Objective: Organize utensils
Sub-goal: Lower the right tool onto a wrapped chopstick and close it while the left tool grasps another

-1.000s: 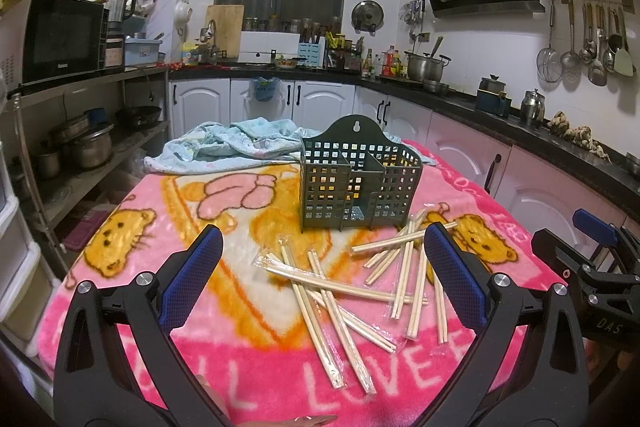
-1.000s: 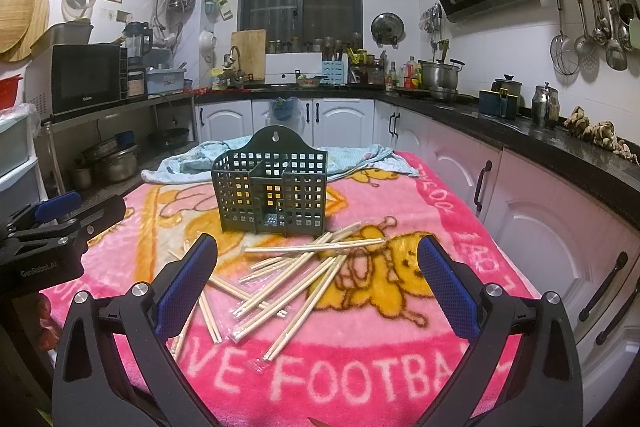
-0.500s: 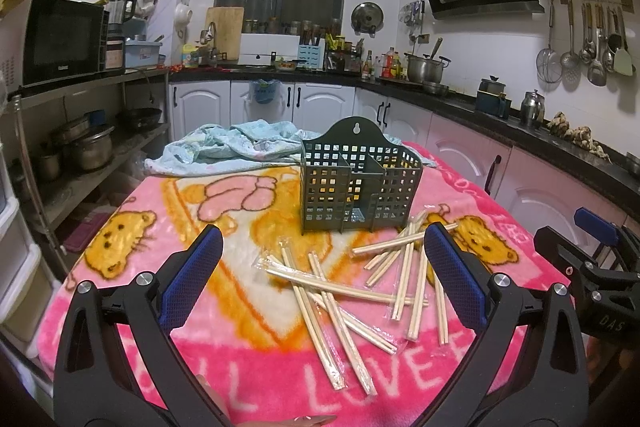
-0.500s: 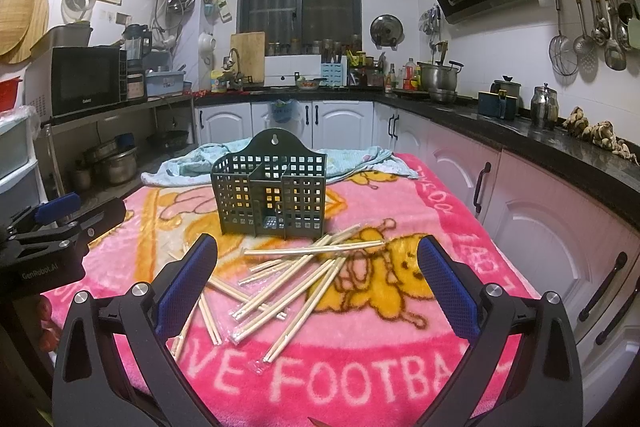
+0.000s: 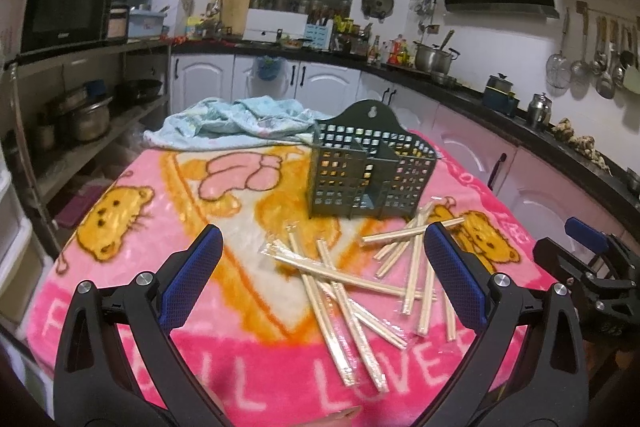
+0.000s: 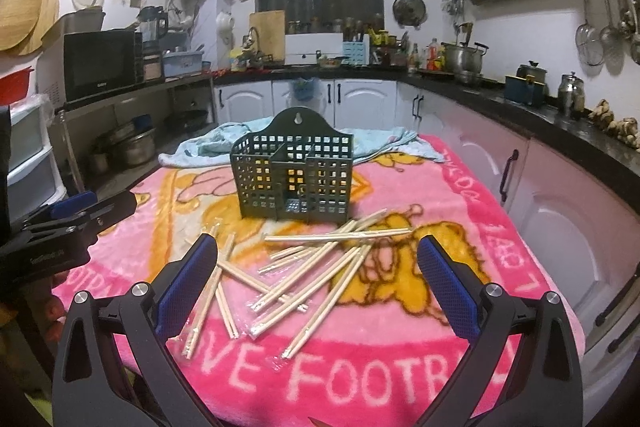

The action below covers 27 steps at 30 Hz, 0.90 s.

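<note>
Nothing sorted yet: pale wooden chopsticks in clear wrappers (image 6: 320, 267) scattered before empty dark green perforated plastic holder (image 6: 294, 179), left gripper (image 5: 320, 281) and right gripper (image 6: 316, 281) both spread wide, grasping nothing.

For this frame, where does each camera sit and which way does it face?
Left wrist: on the left gripper, facing the green basket and chopsticks; jaws open, right gripper at the right edge.
Right wrist: on the right gripper, facing the same basket; jaws open, left gripper at the left edge.
Shared: basket, chopsticks, pink blanket, kitchen counters.
</note>
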Motion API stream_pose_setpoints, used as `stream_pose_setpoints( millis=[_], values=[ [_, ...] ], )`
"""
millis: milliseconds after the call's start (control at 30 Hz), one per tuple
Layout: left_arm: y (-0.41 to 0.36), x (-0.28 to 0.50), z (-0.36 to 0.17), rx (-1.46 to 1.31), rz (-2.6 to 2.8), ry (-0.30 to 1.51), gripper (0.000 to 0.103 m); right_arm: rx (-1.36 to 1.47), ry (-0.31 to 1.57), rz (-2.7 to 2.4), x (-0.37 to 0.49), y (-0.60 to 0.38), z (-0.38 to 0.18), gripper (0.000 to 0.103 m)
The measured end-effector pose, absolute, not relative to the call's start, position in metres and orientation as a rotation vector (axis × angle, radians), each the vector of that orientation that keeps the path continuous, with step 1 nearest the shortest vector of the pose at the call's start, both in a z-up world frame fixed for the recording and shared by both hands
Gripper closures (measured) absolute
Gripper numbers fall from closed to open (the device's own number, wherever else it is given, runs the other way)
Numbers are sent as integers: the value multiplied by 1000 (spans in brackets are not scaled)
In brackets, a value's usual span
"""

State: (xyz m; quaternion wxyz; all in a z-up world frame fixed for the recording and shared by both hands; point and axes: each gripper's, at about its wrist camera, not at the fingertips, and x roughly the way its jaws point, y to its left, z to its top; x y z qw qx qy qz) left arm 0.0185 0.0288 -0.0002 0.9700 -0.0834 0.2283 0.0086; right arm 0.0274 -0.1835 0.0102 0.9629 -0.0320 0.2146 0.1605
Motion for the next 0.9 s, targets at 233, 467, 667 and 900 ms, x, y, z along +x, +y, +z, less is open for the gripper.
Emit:
stream_pose_setpoints(
  millis=[233, 467, 667, 900],
  values=[
    [58, 30, -8, -227, 57, 502, 10, -89, 435, 353, 46, -179, 10, 6],
    [84, 46, -24, -302, 37, 558, 10, -84, 443, 329, 74, -182, 9, 6],
    [97, 72, -41, -375, 24, 612, 10, -109, 478, 271, 105, -188, 0, 6],
    [102, 99, -57, -412, -12, 657, 10, -54, 553, 181, 148, -215, -17, 6]
  ],
)
